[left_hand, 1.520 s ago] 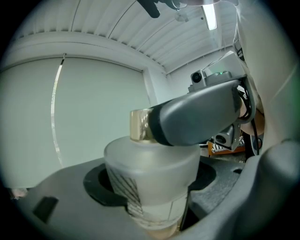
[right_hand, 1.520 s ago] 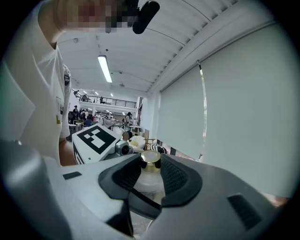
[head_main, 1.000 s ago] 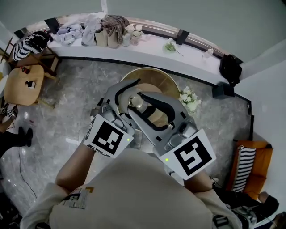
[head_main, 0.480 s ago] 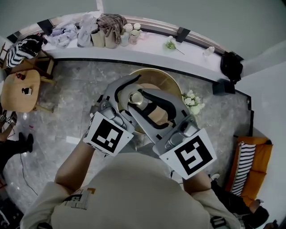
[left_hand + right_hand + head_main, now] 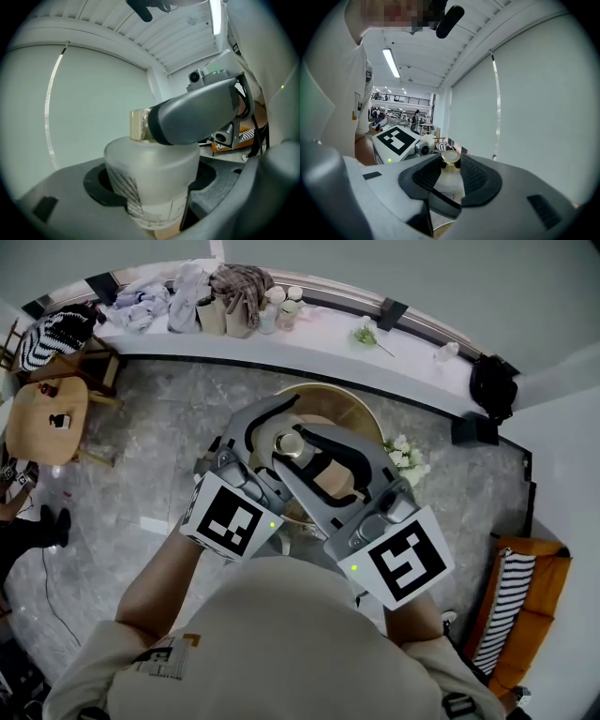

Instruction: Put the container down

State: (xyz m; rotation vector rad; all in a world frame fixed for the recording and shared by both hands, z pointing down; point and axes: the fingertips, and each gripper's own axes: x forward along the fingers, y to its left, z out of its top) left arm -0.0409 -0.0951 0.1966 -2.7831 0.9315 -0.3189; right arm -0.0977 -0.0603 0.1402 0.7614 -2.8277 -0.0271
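Observation:
The container is a frosted glass bottle (image 5: 150, 171) with a gold cap (image 5: 289, 443). I hold it in the air above a round wooden table (image 5: 354, 415). My left gripper (image 5: 277, 434) is shut on the bottle's body, whose frosted wall fills the gap between its jaws (image 5: 151, 201). My right gripper (image 5: 293, 450) is shut on the gold cap (image 5: 450, 158), with both ribbed pads (image 5: 474, 176) pressed against it. In the left gripper view one right jaw lies across the cap (image 5: 137, 125). The bottle's base is hidden.
White flowers (image 5: 403, 454) lie on the grey floor beside the round table. A white ledge (image 5: 328, 338) along the far wall carries clothes and bags (image 5: 225, 292). A small wooden table (image 5: 42, 418) stands at the left, an orange chair (image 5: 516, 615) at the right.
Both grips are the same. The grippers and the bottle have drifted a little farther from my body; the head view has shifted slightly.

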